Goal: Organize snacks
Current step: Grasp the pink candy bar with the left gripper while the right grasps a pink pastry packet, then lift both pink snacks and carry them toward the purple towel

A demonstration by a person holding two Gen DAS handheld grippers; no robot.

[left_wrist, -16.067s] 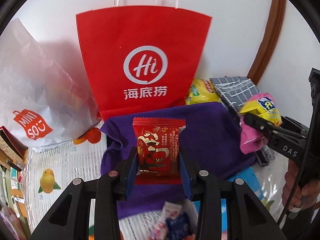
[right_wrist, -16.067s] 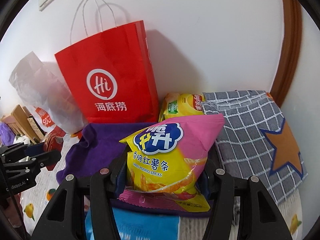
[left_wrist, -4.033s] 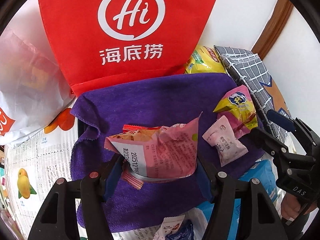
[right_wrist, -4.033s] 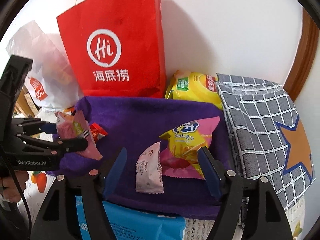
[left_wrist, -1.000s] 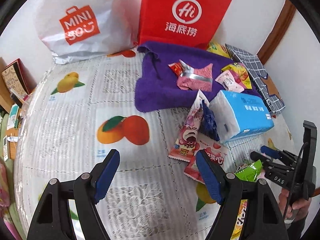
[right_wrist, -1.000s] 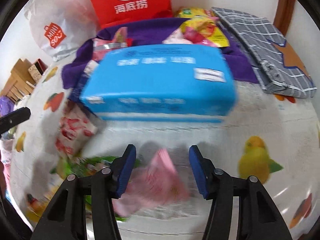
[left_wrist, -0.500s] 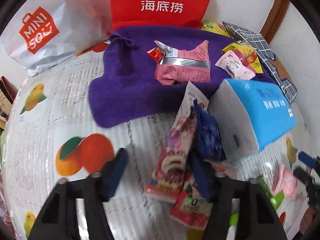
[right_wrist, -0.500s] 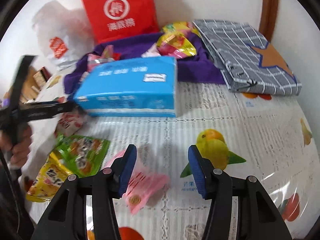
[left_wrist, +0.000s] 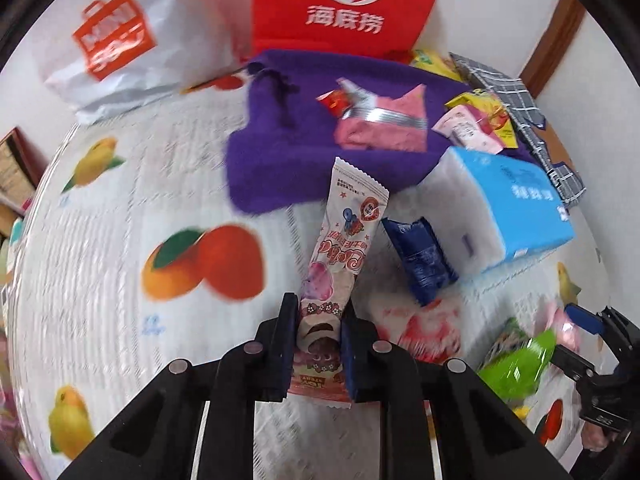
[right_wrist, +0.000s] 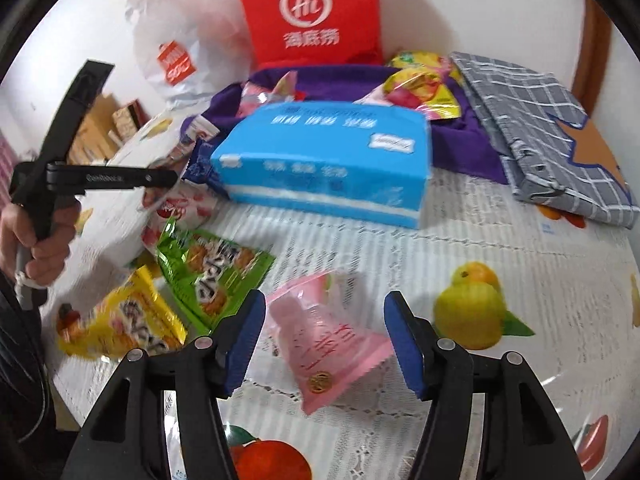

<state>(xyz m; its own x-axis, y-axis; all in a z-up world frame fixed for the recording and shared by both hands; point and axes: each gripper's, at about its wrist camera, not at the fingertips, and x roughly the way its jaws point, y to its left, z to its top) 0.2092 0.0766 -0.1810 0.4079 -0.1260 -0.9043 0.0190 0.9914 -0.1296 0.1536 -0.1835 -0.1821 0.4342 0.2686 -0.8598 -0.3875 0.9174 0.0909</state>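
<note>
My left gripper [left_wrist: 320,344] is shut on the lower end of a long pink-and-white snack packet [left_wrist: 344,248], which points away towards the purple towel [left_wrist: 280,140]. A pink packet [left_wrist: 380,128], a small red one [left_wrist: 334,100] and a yellow-pink chips bag [left_wrist: 486,114] lie on the towel. My right gripper [right_wrist: 325,314] hangs over a pale pink packet [right_wrist: 320,344] on the tablecloth. Its jaws are opening, with the packet between them and the pads clear of it. A green packet [right_wrist: 212,268] and a yellow one [right_wrist: 124,324] lie to its left.
A blue tissue box [right_wrist: 320,164] sits in front of the towel, with a dark blue packet [left_wrist: 420,260] and a red-white packet [left_wrist: 420,324] beside it. A red paper bag [left_wrist: 344,4] and a white bag [left_wrist: 116,48] stand at the wall. A grey checked cloth [right_wrist: 540,128] lies right.
The left jaws have come down and closed on the long pink-and-white packet. The right jaws have spread wider around the pale pink packet, and that gripper has shifted and rolled.
</note>
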